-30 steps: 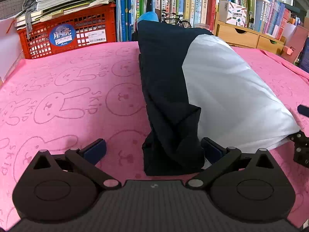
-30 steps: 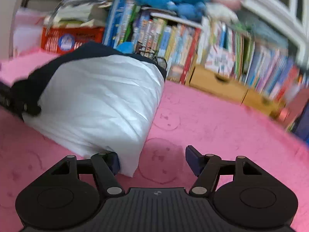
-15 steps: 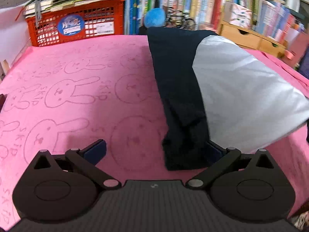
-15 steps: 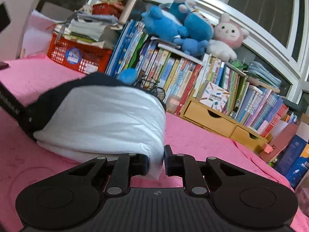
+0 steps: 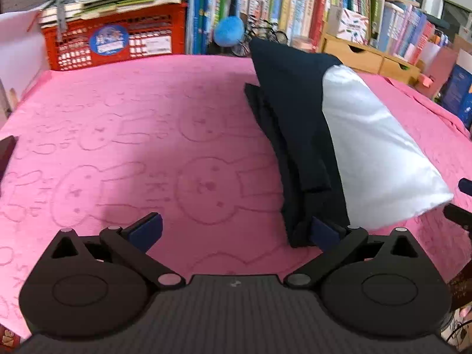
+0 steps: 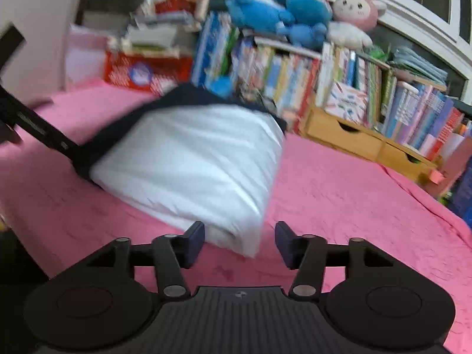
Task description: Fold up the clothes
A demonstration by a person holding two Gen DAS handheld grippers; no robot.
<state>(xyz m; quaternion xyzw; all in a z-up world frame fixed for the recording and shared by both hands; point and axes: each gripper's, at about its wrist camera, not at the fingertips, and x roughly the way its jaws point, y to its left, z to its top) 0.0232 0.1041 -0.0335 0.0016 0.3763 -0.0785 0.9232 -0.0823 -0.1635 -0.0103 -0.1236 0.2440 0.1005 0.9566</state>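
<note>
A folded garment, navy (image 5: 295, 135) on one side and white (image 5: 377, 153) on the other, lies on the pink rabbit-print blanket (image 5: 132, 153). My left gripper (image 5: 236, 233) is open wide, and the garment's near navy corner rests against its right pad (image 5: 323, 233), with nothing pinched. In the right wrist view the white corner (image 6: 236, 230) lies between the pads of my right gripper (image 6: 239, 244). Those jaws are opening and do not press on the cloth. The left gripper's black body (image 6: 44, 135) shows at the garment's far left.
Along the blanket's far edge stand a red crate (image 5: 118, 44) piled with papers, a row of books (image 5: 280, 6) and wooden drawers (image 6: 348, 138). Plush toys (image 6: 289, 8) sit on top of the books. A blue ball (image 5: 228, 31) lies behind the garment.
The right gripper shut on the white corner, then let go, and its jaws now stand apart. The left gripper shifted left, so the navy end went from between its jaws to its right pad.
</note>
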